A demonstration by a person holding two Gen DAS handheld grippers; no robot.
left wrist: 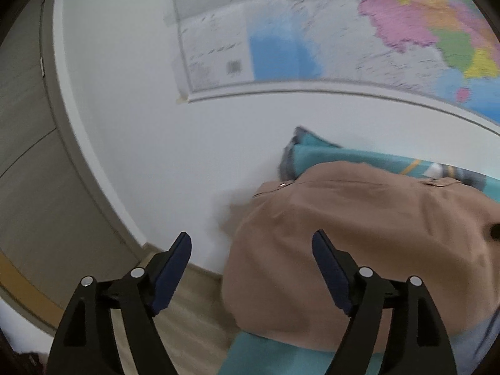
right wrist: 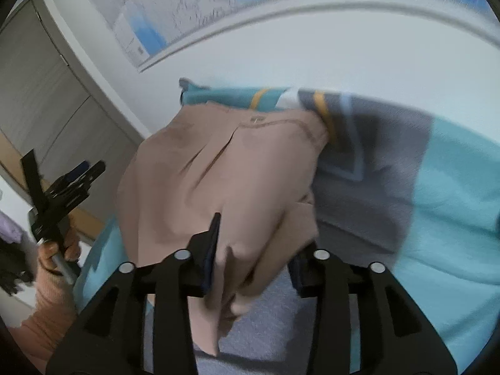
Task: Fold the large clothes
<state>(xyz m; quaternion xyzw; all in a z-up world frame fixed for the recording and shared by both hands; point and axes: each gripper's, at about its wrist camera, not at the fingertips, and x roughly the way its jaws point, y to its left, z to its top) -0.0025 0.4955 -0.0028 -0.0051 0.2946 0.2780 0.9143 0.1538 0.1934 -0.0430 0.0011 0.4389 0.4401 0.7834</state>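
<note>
A large tan garment (left wrist: 359, 234) lies bunched on a bed with a teal and grey cover (left wrist: 328, 153). My left gripper (left wrist: 251, 250) is open and empty, held above the garment's left edge and the bed corner. In the right wrist view the same garment (right wrist: 212, 172) is spread ahead, and a fold of it runs between the fingers of my right gripper (right wrist: 259, 243), which are partly closed around the cloth. The left gripper (right wrist: 78, 178) also shows at the far left of that view, held in a hand.
A white wall (left wrist: 140, 125) with a large coloured map (left wrist: 343, 31) stands behind the bed. A grey door (left wrist: 25, 156) is at the left. Wood floor (left wrist: 187, 312) shows beside the bed corner.
</note>
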